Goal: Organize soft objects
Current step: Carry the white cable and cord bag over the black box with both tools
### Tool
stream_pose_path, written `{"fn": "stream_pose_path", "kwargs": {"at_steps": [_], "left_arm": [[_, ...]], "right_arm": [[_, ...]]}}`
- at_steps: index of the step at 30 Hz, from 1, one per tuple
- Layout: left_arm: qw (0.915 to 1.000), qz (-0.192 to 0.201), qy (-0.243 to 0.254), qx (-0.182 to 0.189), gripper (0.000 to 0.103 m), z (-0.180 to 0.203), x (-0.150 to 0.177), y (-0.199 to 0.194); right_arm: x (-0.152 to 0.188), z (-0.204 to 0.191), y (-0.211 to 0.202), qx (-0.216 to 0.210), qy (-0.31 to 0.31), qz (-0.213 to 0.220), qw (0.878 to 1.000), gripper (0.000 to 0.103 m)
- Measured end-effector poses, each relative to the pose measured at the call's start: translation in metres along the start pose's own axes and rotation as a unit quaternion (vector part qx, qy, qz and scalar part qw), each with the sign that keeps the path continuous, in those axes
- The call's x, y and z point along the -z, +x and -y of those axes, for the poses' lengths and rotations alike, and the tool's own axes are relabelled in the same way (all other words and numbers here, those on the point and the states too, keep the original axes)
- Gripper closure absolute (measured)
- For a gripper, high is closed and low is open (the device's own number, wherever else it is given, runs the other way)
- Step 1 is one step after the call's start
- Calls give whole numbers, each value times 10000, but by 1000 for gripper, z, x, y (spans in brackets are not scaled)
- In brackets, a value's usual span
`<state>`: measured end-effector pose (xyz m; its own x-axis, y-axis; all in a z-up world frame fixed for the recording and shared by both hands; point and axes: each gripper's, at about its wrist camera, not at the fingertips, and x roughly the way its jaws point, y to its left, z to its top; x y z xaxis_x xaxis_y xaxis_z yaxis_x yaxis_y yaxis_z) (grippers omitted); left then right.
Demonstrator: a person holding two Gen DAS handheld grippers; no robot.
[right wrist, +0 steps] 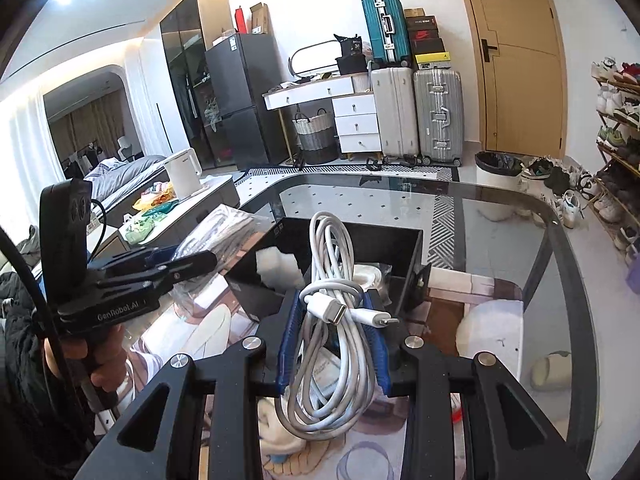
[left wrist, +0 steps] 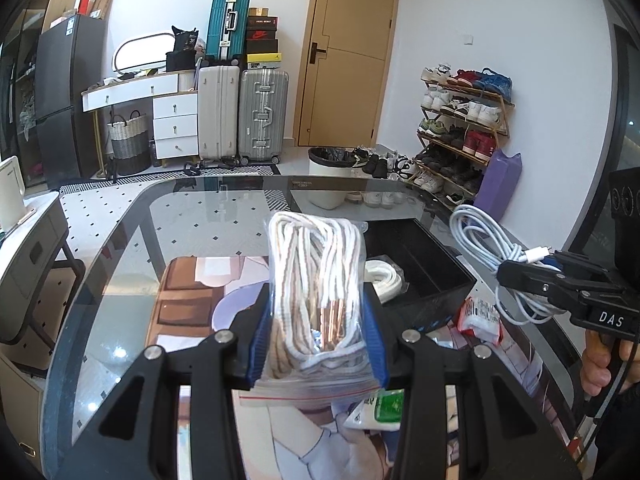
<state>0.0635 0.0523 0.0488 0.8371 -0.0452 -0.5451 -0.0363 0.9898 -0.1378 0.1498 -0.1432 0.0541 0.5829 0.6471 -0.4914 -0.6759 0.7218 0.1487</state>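
A rounded glass-topped table (left wrist: 120, 264) with a printed mat carries an open black rectangular storage box (left wrist: 424, 268), a coil of flat white strap (left wrist: 386, 276) lying inside it. Above the table, short of the box, the left gripper (left wrist: 316, 332) clamps a clear zip bag of white and tan cords (left wrist: 316, 280). Beside it, the right gripper (right wrist: 332, 336) pinches a bundled white charging cable (right wrist: 332, 320) above the box's near edge.

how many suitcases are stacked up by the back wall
3. A white suitcase and a silver suitcase stand side by side on the floor left of the door; a teal suitcase stands on top of the white one. Others may be hidden behind.
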Motion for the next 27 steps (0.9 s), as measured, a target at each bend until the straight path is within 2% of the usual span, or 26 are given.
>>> {"fn": "stream_pose_path", "kwargs": {"at_steps": [14,27], "left_arm": [[9997,-125,211,0,63,9,-13,37],[9988,-334,322,124,63,24,-20,69]], "right_arm": [[-27,8,47,-100,-17,-112,9999,71],[-36,13,89,167,-274,-301,9990,71]]}}
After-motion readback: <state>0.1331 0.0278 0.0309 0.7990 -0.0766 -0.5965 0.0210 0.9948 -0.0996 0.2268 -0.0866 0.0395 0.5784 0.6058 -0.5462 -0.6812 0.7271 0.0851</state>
